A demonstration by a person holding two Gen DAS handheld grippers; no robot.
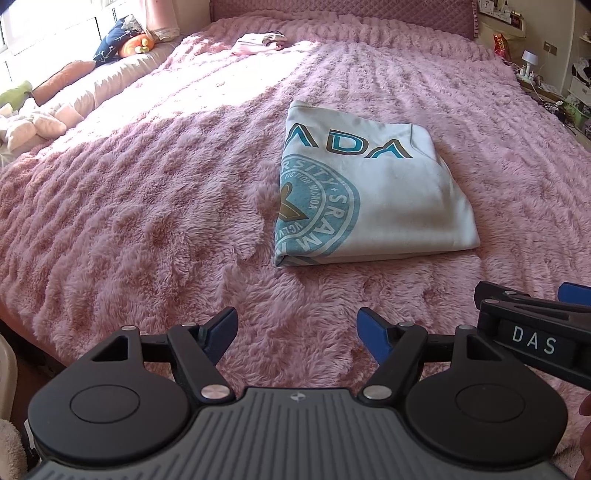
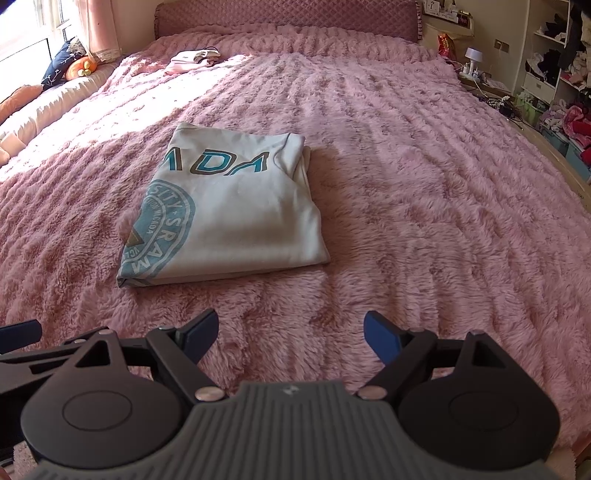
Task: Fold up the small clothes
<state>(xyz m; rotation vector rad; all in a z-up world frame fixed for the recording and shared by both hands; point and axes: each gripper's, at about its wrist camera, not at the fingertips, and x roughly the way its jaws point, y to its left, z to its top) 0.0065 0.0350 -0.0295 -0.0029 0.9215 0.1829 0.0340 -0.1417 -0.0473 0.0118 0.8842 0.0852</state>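
A pale blue T-shirt with teal lettering and a round teal print lies folded into a neat rectangle on the pink fluffy bedspread. It also shows in the right wrist view. My left gripper is open and empty, held above the bedspread in front of the shirt, apart from it. My right gripper is open and empty too, in front of the shirt and slightly to its right. The right gripper's body shows at the right edge of the left wrist view.
A small pink garment lies far back near the headboard. Cushions and soft toys line the left side by the window. A bedside lamp, cables and cluttered shelves stand to the right of the bed.
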